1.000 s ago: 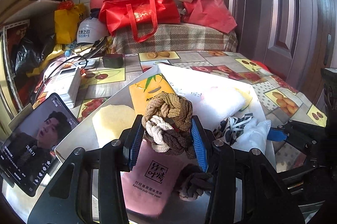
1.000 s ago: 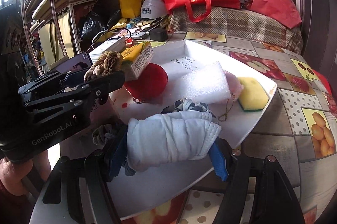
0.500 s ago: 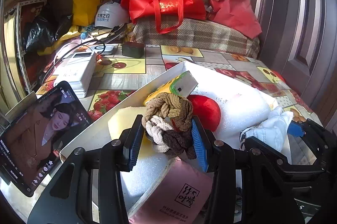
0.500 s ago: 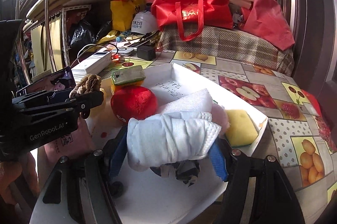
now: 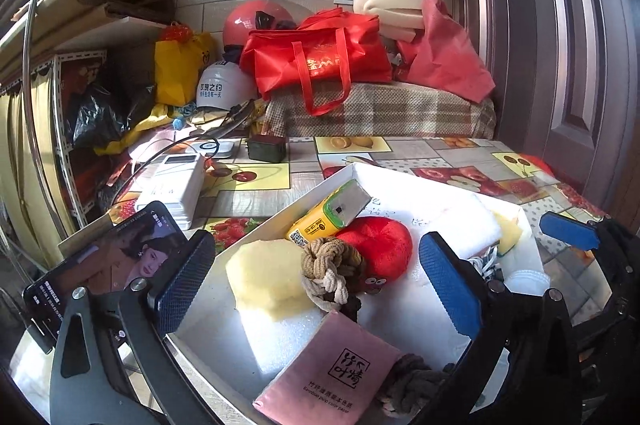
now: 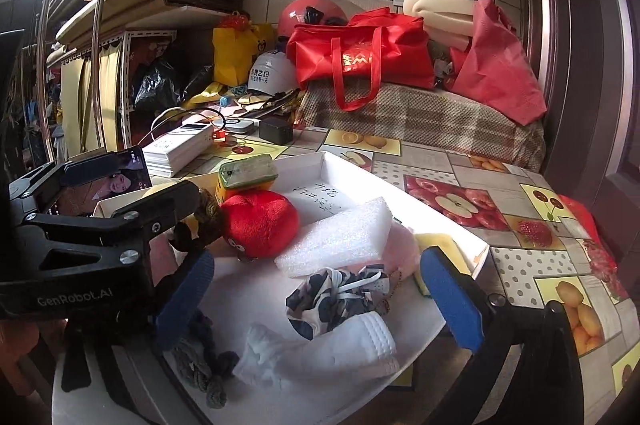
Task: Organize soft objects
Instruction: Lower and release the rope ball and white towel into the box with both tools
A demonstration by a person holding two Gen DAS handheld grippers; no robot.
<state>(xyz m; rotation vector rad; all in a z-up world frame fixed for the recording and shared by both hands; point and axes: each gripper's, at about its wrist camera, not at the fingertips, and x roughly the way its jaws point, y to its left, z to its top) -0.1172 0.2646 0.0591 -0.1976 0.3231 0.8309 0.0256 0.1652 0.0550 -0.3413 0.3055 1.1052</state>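
We are holding both grippers over the white tray (image 5: pixel 404 177), jaws just sprung wide. Left gripper (image 5: pixel 316 285) is gaping, gripping nothing; the braided rope knot (image 5: pixel 330 267) is lying loose between its pads, resting against the yellow sponge (image 5: pixel 266 281) and red plush (image 5: pixel 380 249), just above the pink tissue pack (image 5: pixel 334 373). Right gripper (image 6: pixel 316 301) is gaping too; the white sock (image 6: pixel 340 353) is lying free in the tray beside the patterned cloth (image 6: pixel 332 297), below the white foam block (image 6: pixel 340 237).
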